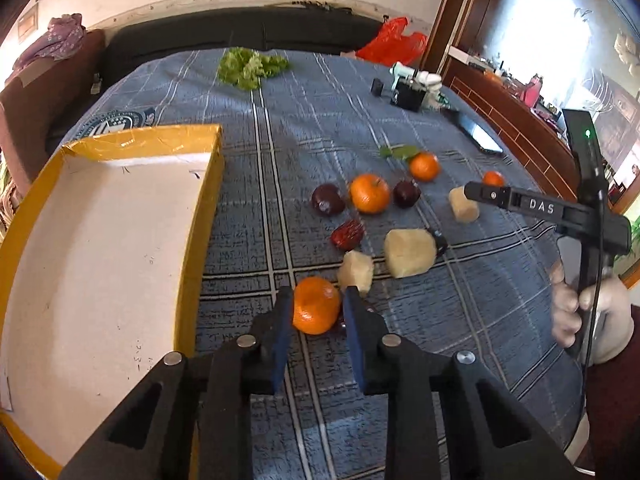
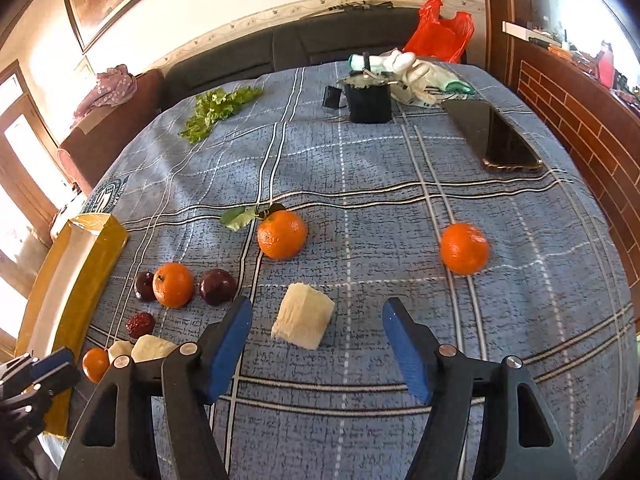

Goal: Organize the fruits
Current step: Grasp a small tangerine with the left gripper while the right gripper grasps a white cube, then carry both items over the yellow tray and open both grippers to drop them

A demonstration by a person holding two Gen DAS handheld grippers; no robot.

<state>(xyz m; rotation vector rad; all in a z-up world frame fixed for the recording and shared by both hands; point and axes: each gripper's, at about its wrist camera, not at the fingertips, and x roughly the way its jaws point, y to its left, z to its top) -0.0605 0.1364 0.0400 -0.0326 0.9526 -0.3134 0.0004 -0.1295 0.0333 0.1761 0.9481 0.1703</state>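
The yellow tray (image 1: 100, 240) sits on my left on the bench (image 1: 440, 340), still without fruit. My left gripper (image 1: 316, 312) straddles the nearest orange (image 1: 314, 306), pads not visibly clamped: I should squeeze evenly at its widest part before lifting. My right gripper (image 2: 316, 344) hangs wide apart near the pale chunk (image 2: 303, 316).

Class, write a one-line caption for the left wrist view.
Left gripper fingers bracket an orange beside the yellow box.
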